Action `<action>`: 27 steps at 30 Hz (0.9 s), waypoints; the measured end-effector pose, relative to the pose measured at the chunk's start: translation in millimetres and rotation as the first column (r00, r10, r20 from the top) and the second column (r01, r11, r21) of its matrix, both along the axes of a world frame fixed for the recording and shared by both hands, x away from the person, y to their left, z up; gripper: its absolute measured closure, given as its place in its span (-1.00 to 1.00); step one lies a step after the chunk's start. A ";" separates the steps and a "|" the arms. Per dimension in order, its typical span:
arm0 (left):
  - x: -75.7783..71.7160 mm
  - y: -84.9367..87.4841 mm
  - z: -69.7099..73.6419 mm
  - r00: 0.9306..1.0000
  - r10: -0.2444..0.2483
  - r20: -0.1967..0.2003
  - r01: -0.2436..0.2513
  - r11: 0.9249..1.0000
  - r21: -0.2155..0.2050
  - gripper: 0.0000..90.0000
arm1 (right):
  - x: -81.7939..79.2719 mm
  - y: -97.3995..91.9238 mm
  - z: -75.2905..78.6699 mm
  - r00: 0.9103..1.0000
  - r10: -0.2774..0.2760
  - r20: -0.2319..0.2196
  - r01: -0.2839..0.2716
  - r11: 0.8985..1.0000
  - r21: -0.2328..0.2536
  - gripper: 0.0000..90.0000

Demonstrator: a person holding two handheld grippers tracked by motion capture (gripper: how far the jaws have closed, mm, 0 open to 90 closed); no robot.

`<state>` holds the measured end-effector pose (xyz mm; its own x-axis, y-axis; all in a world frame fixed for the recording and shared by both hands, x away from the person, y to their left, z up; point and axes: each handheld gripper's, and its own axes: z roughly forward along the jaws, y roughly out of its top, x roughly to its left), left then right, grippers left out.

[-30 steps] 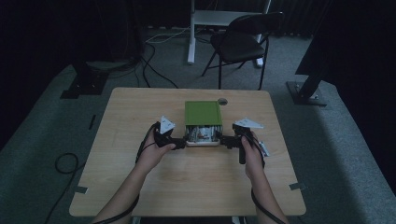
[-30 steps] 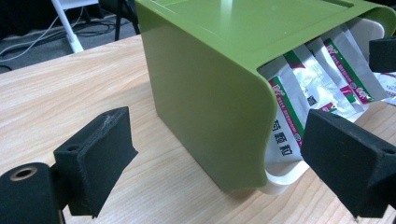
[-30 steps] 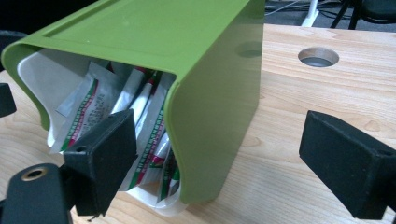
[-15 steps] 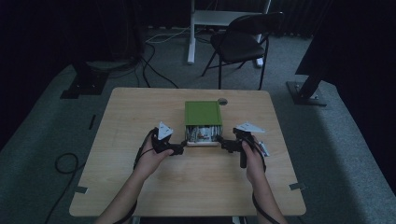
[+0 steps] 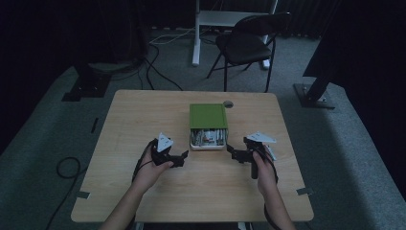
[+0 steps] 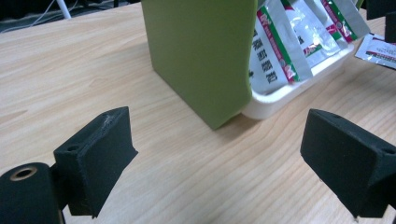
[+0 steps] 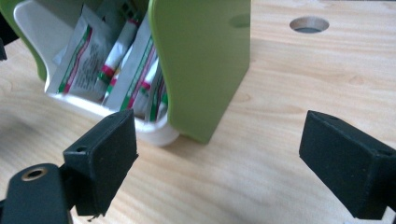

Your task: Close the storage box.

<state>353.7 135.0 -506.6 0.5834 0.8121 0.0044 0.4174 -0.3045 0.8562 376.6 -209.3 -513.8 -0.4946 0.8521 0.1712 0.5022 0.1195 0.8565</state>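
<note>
From above, the green box [image 5: 208, 116] is sitting a little past the middle of the wooden table [image 5: 143, 115], its white tray [image 5: 207, 145] sliding out toward the person and showing sachets [image 5: 207, 136] packed inside. The left gripper [image 5: 184, 156] is hovering just off the tray's left front corner, and the right gripper [image 5: 231, 152] is hanging just off its right front corner, neither touching it. A round hole [image 5: 228, 103] is showing in the tabletop by the box's far right corner, and a black folding chair [image 5: 249, 43] is standing beyond the table.

Over to the left gripper view: the jaws are standing wide apart with nothing but bare wood between them. The green box [image 6: 201, 56] is rising just ahead, and the white tray [image 6: 289, 88] with its sachets [image 6: 275, 46] is poking out to the right of it.

Now the right gripper view: here too the jaws are gaping wide, gripping nothing. The green box [image 7: 205, 60] is looming straight ahead, the white tray [image 7: 116, 116] with sachets [image 7: 93, 60] is sticking out to its left, and the round hole [image 7: 309, 24] is sitting farther back.
</note>
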 end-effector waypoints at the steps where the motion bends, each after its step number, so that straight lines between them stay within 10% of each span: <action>1: -1.1 2.2 -0.9 1.000 0.006 0.000 -0.006 1.000 0.003 -0.78 | -1.2 -0.4 -0.9 1.000 0.002 0.000 -0.002 1.000 -0.006 -0.76; 27: -36.8 40.6 -12.7 0.996 0.072 -0.050 -0.071 0.997 0.017 -0.77 | -42.5 -4.7 -14.5 0.998 0.054 -0.021 -0.055 0.996 -0.069 -0.76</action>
